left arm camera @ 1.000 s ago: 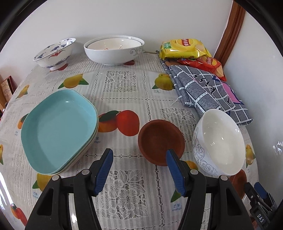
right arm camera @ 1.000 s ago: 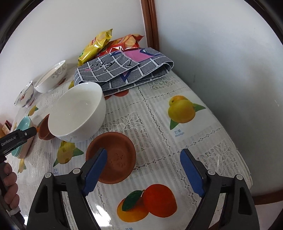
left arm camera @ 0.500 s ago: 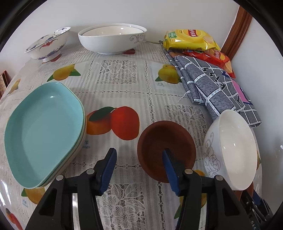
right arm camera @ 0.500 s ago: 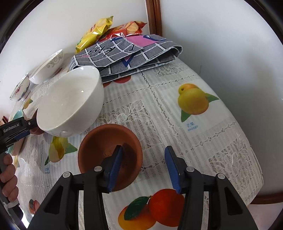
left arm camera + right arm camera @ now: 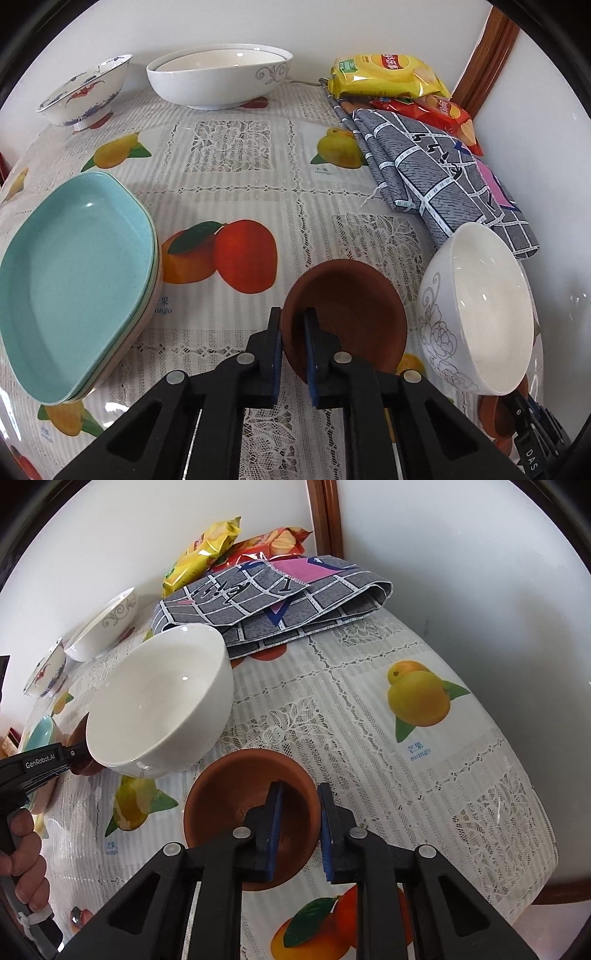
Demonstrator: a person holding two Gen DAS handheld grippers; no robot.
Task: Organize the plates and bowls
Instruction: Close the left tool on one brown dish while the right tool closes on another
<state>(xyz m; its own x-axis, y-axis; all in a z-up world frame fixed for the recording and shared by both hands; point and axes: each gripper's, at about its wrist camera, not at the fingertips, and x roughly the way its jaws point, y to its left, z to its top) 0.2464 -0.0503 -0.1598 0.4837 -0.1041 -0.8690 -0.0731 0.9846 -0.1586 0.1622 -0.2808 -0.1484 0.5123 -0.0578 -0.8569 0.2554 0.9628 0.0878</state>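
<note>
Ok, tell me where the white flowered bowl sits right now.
In the left wrist view the white bowl stands at the right, between the two brown saucers, just in front of the grey checked cloth; the nearer saucer is beside its left.

"GenRobot.AI" on the left gripper (image 5: pixel 40 766); "DAS" on the right gripper (image 5: pixel 532 456); "mango" (beneath Chinese characters) on the tablecloth (image 5: pixel 419 751).

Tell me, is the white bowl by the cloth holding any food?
No. The white bowl shows a bare, glossy inside in the right wrist view.
</note>
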